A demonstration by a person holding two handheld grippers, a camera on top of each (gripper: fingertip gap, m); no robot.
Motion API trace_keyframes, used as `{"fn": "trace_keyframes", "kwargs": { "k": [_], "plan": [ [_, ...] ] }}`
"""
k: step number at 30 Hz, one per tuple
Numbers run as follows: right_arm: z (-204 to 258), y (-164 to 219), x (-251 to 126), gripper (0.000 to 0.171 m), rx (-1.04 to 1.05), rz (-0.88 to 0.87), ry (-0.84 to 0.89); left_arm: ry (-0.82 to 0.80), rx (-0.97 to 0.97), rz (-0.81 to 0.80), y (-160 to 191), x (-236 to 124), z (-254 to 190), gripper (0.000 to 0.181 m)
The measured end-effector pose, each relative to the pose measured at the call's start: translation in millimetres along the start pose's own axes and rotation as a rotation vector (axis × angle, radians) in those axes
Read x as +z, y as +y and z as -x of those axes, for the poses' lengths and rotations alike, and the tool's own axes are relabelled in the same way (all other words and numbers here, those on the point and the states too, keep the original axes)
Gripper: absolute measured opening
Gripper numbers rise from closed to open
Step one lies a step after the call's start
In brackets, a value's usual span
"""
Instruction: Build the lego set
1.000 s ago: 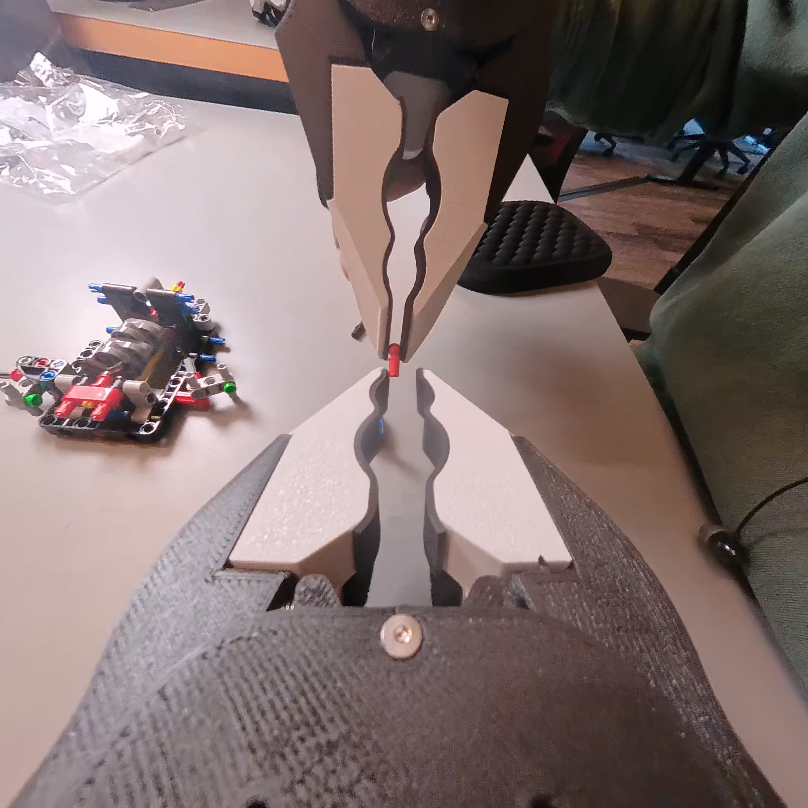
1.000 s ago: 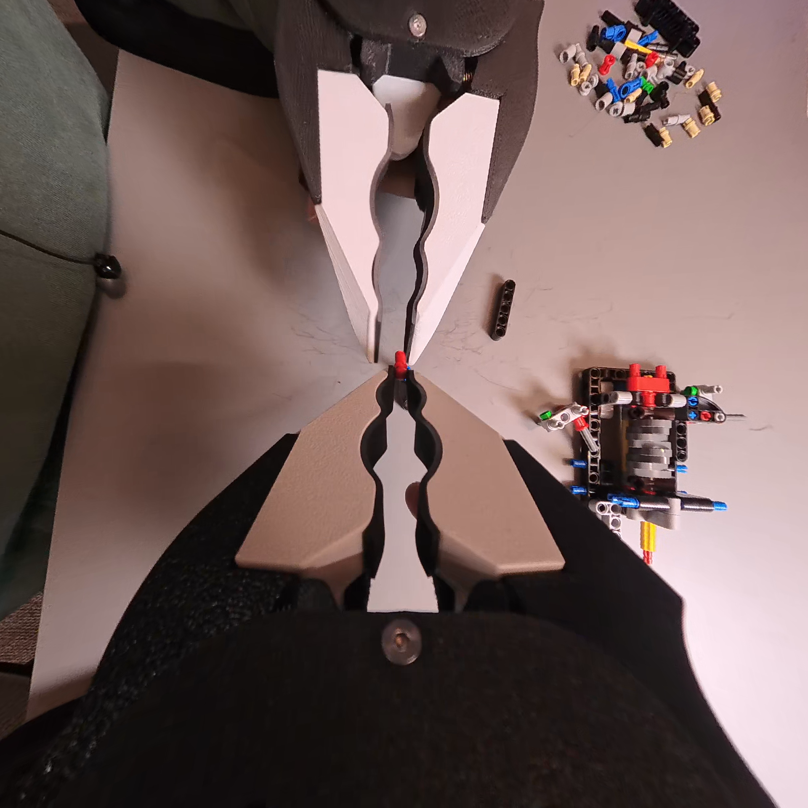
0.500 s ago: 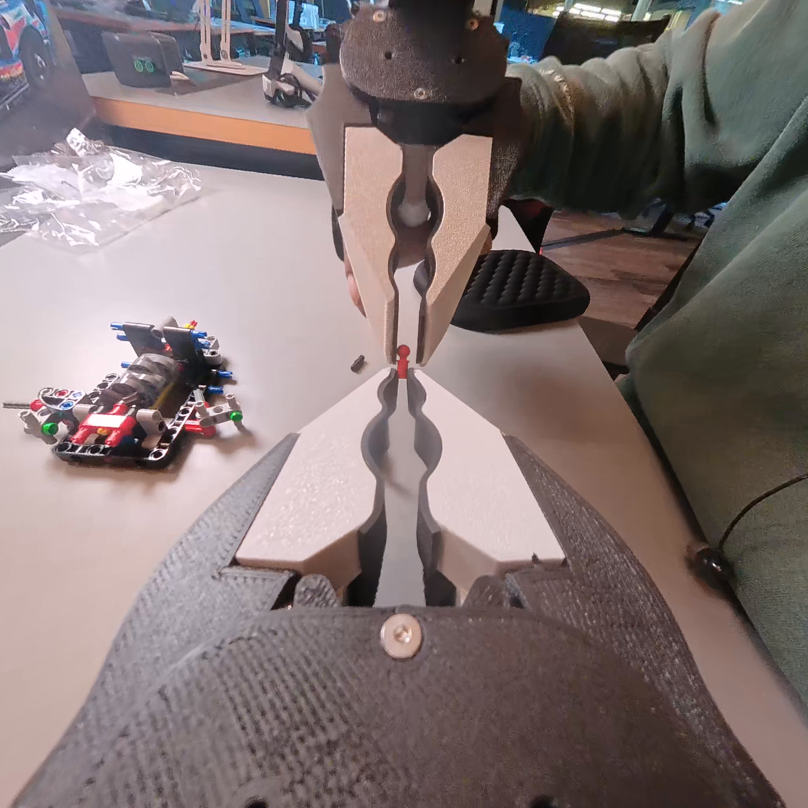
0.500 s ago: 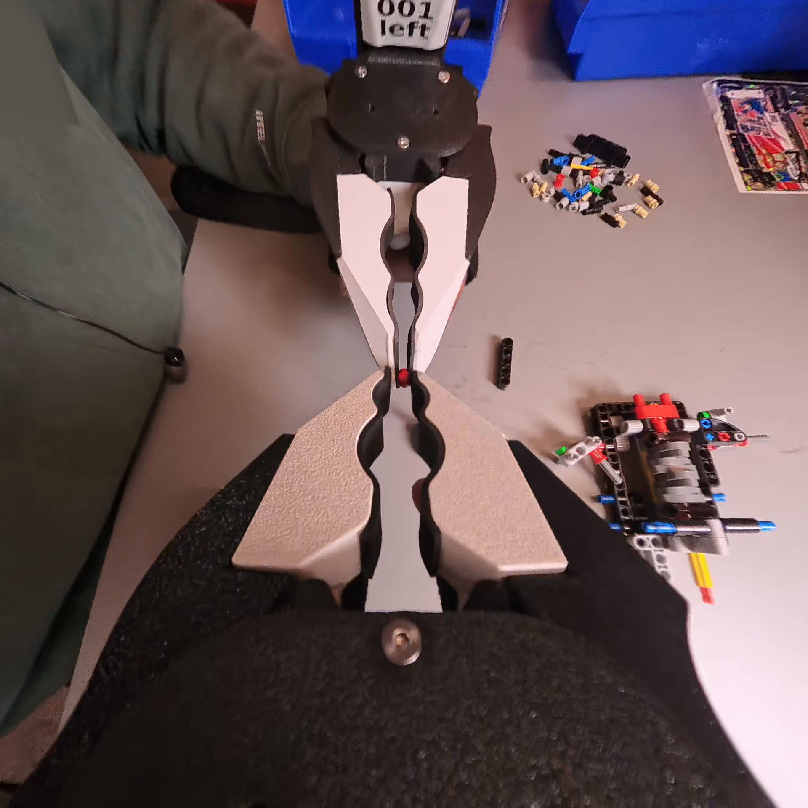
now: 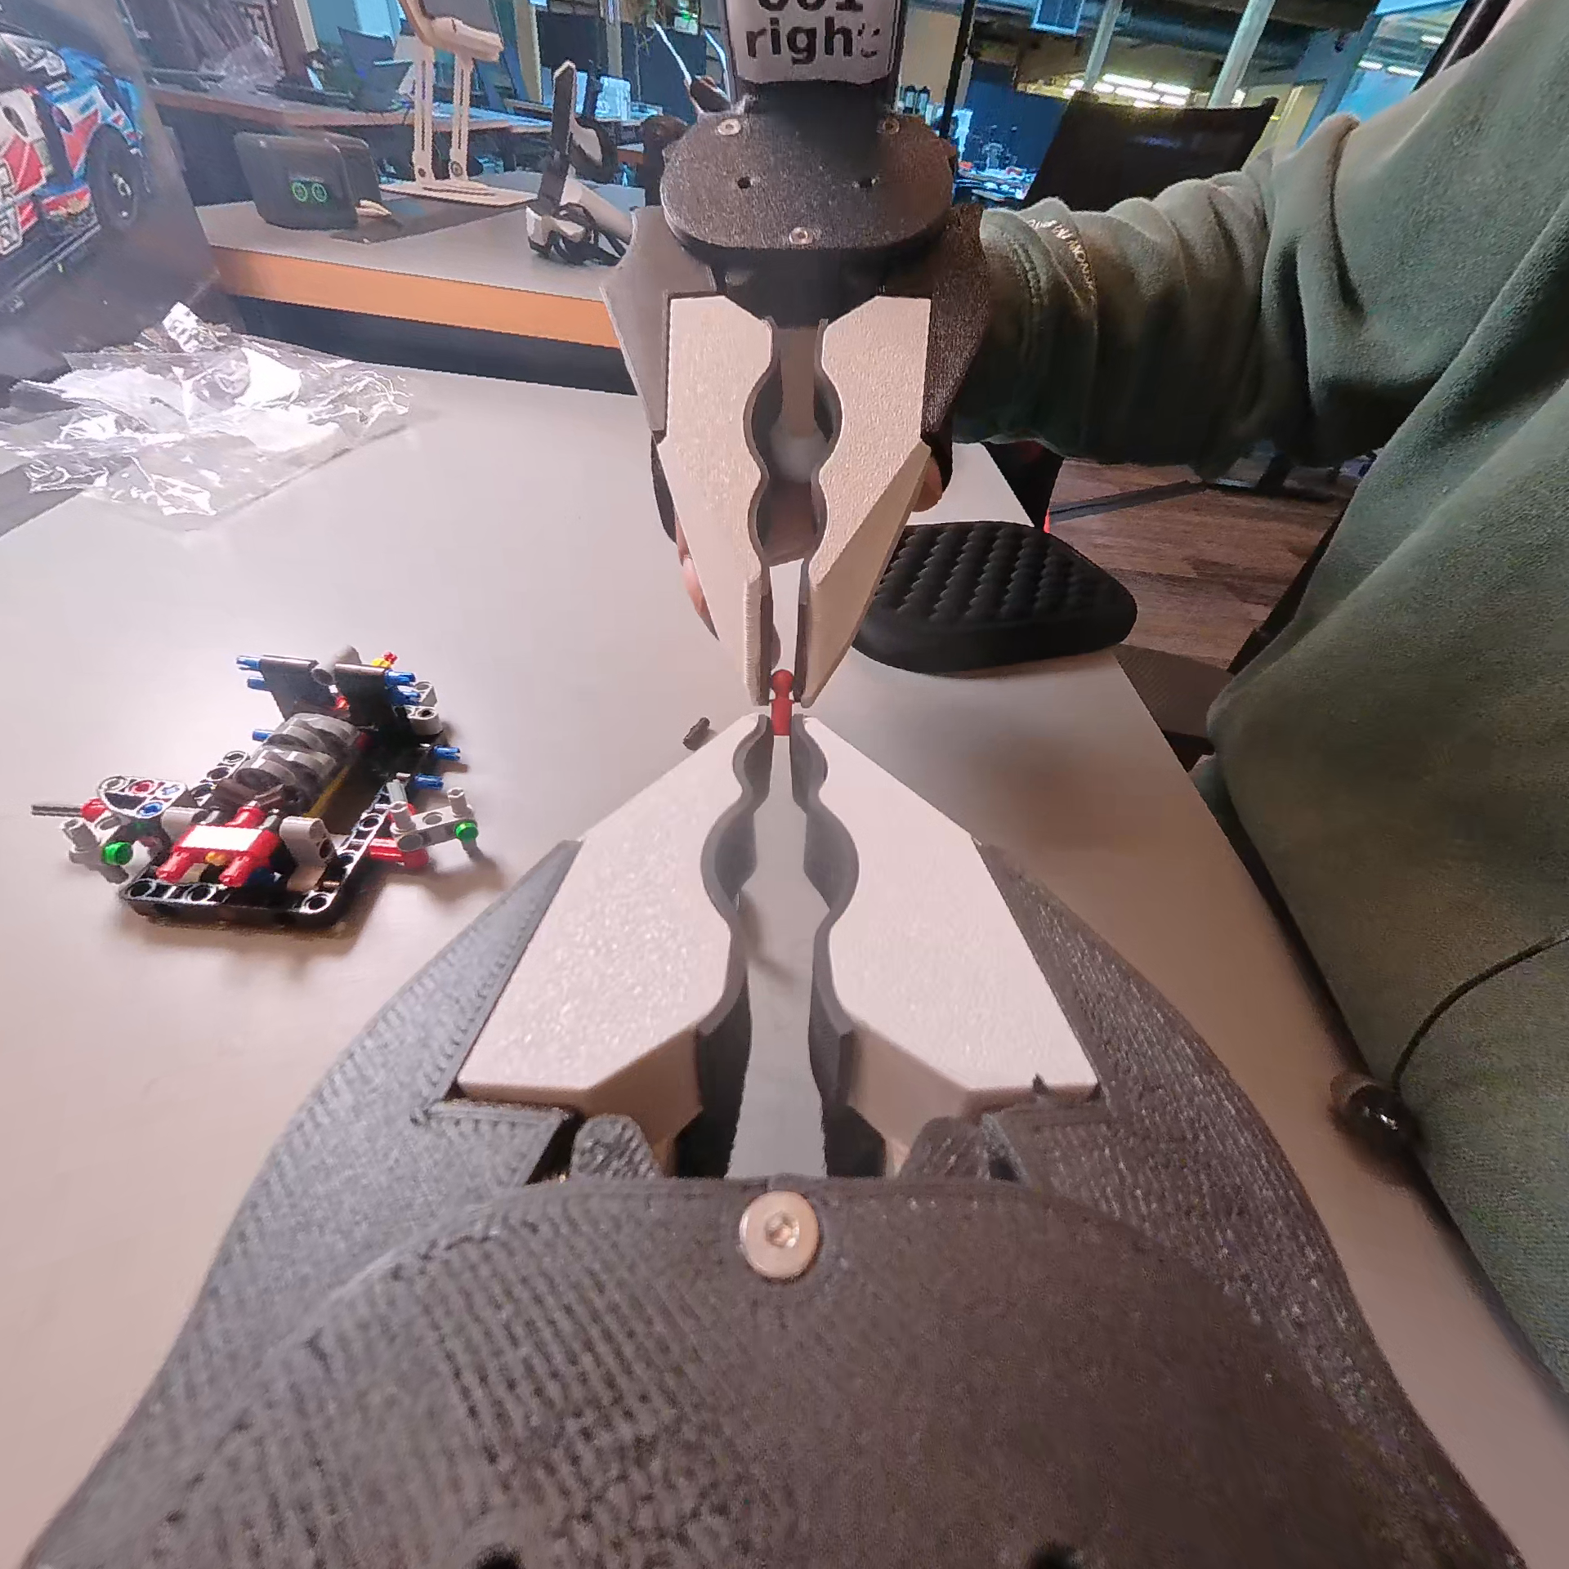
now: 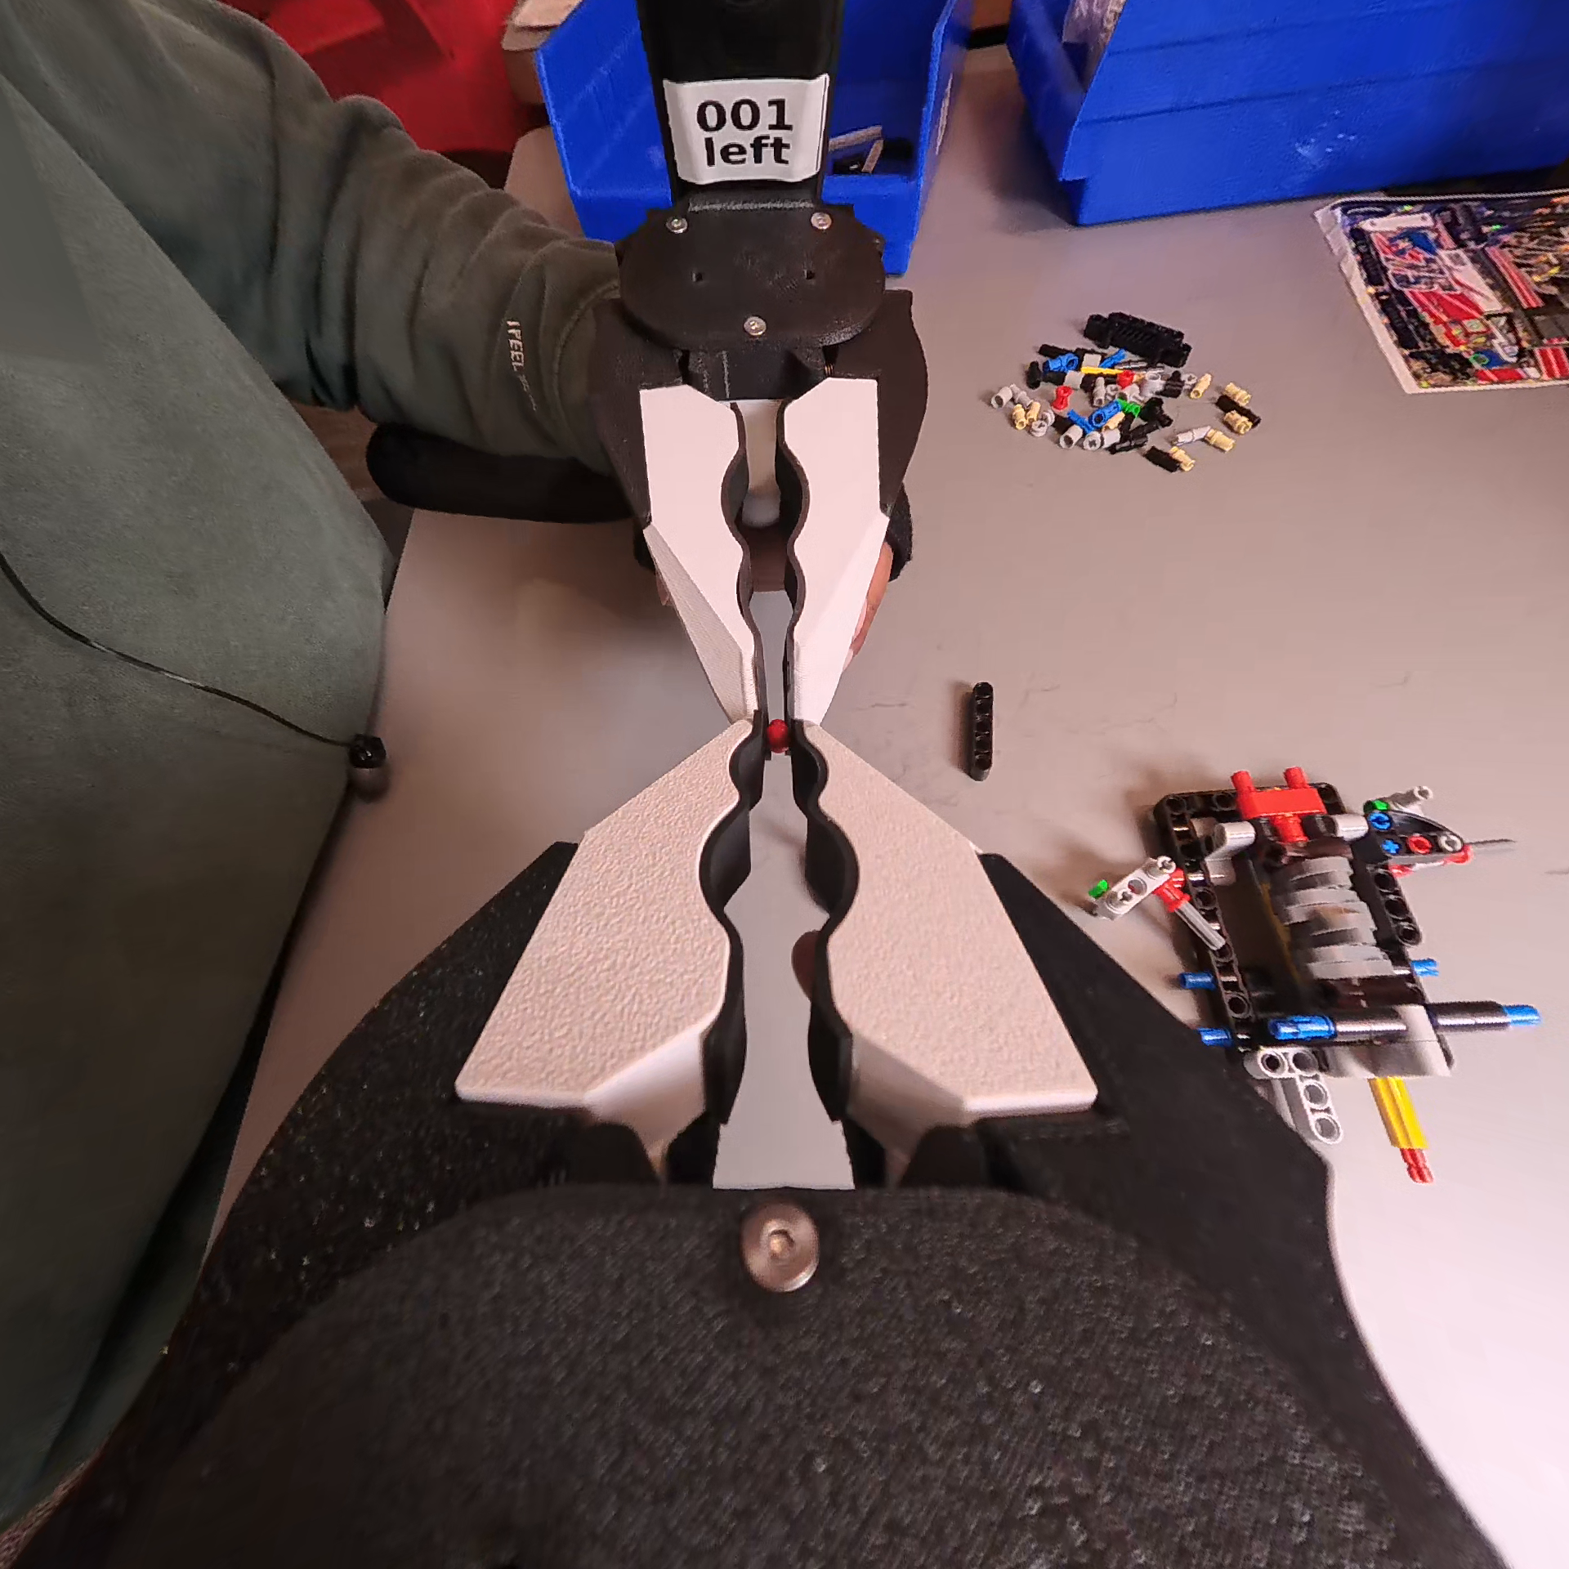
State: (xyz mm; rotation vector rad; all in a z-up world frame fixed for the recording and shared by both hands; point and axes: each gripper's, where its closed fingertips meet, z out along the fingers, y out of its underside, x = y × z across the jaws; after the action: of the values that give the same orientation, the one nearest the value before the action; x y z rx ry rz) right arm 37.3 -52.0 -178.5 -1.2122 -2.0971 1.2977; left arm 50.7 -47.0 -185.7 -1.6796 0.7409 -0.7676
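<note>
My two grippers meet tip to tip above the table's near edge. A small red pin [image 5: 781,692] sits between them. My left gripper [image 5: 777,730] is shut on its shaft. My right gripper [image 6: 776,737] is closed on its ball end [image 6: 776,732]. In the left wrist view the right gripper [image 5: 783,688] comes down from above. In the right wrist view the left gripper [image 6: 777,709] does the same. The part-built chassis [image 5: 263,815] lies on the table to the side, and it shows in the right wrist view [image 6: 1299,925] too.
A black beam [image 6: 982,730] lies near the grippers, and a tiny black pin [image 5: 698,730] lies on the table. A pile of loose parts [image 6: 1121,399], a booklet [image 6: 1460,289] and blue bins [image 6: 1273,102] are farther off. A plastic bag [image 5: 187,416] and a chair armrest [image 5: 993,594] are nearby. The tips of both grippers are at nearly the same place.
My left gripper has closed onto the red pin that the right gripper held. Both grippers have tilted, so each view now shows more of the other gripper and the room.
</note>
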Motion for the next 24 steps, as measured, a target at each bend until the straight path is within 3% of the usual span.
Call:
{"fn": "trace_keyframes", "kwargs": {
  "k": [10,24],
  "plan": [
    [-3.7,4.7,6.7,0.002,0.005,0.102,0.042,-0.035,0.008,0.049,8.9,4.0,3.4,0.001],
    [-5.9,-0.5,5.2,0.003,0.034,0.079,0.043,-0.044,0.007,0.026,3.8,1.0,5.6,0.001]
  ]
}}
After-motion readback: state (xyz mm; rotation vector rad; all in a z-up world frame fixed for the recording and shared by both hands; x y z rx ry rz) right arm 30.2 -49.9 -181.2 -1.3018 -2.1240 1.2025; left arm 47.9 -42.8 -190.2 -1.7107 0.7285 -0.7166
